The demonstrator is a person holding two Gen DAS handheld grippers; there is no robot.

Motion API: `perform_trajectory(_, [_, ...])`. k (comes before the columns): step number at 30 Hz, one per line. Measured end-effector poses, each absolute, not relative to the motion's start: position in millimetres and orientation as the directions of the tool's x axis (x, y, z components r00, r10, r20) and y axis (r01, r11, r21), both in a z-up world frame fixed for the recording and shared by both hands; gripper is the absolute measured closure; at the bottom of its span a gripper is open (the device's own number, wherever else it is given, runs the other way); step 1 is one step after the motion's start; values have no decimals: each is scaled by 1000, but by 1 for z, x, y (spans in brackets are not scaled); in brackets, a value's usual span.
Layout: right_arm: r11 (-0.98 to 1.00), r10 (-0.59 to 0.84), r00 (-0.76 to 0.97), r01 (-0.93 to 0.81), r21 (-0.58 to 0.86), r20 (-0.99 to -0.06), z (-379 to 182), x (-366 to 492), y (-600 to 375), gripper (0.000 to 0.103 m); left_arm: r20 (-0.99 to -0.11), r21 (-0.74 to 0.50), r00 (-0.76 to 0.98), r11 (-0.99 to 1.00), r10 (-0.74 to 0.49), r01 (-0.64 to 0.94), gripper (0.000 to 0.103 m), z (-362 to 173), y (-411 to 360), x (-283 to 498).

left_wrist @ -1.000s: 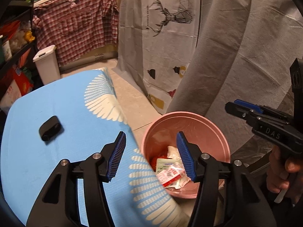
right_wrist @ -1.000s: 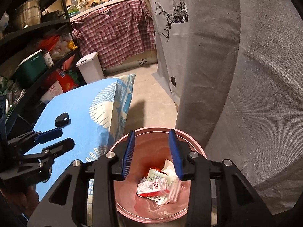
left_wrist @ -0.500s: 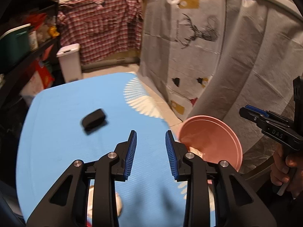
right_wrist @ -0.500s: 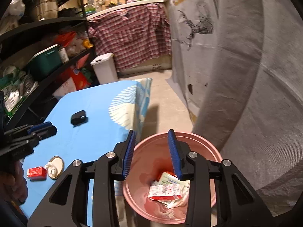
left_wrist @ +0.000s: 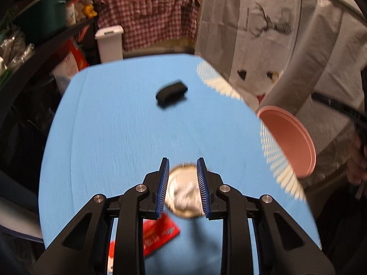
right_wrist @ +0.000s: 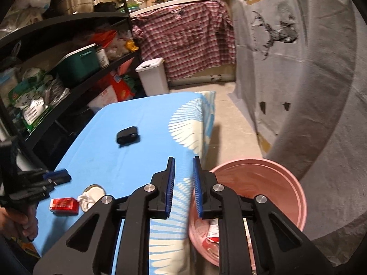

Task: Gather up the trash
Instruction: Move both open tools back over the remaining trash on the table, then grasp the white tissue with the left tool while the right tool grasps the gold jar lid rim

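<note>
The left gripper (left_wrist: 182, 184) hangs over the near part of the blue table (left_wrist: 110, 137), its jaws closing with nothing pressed between the pads; through the gap shows a round tin lid (left_wrist: 183, 192) holding a crumpled white wad (left_wrist: 185, 197), lying on the table below. A red packet (left_wrist: 160, 233) lies just nearer and to the left of the lid.

The step in hand looks like picking up this trash. To do it well, the left gripper should drop until its pads straddle the wad or the lid's rim before closing fully; closing above it would catch nothing. The flat lid may be hard to pinch, so the wad seems the easier hold.

The right gripper (right_wrist: 184, 185) is empty, jaws narrowing on air above the table's right edge, beside the pink bin (right_wrist: 275, 183).

The right wrist view shows trash already lying in the bin, which the left view cannot see into. It also shows the left gripper apart from the lid, while the left view is blurred. A black case (right_wrist: 128, 134) sits farther back on the table.
</note>
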State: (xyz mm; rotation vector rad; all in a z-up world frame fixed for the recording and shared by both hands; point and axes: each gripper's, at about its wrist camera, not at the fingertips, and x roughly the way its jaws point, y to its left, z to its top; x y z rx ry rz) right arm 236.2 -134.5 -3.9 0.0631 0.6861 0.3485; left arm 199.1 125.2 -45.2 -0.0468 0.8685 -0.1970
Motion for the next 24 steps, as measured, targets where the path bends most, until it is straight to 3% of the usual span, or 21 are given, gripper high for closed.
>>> perform_trajectory(14, [901,396,656,-414,133,-642,-21,223,-74,91,-816,-94,547,976,-187,194,78,-88,121,201])
perform_trajectory(17, [894,404,645,-429,130,-649,-24,224,-66,91,-823,-91,536,975,-187,201,96,-93,118,202])
perform_trajectory(24, [878,436,606,-449,167,-666,-33,234,-46,90,-780,-99,604,985,-167,145,99,-69,133,205])
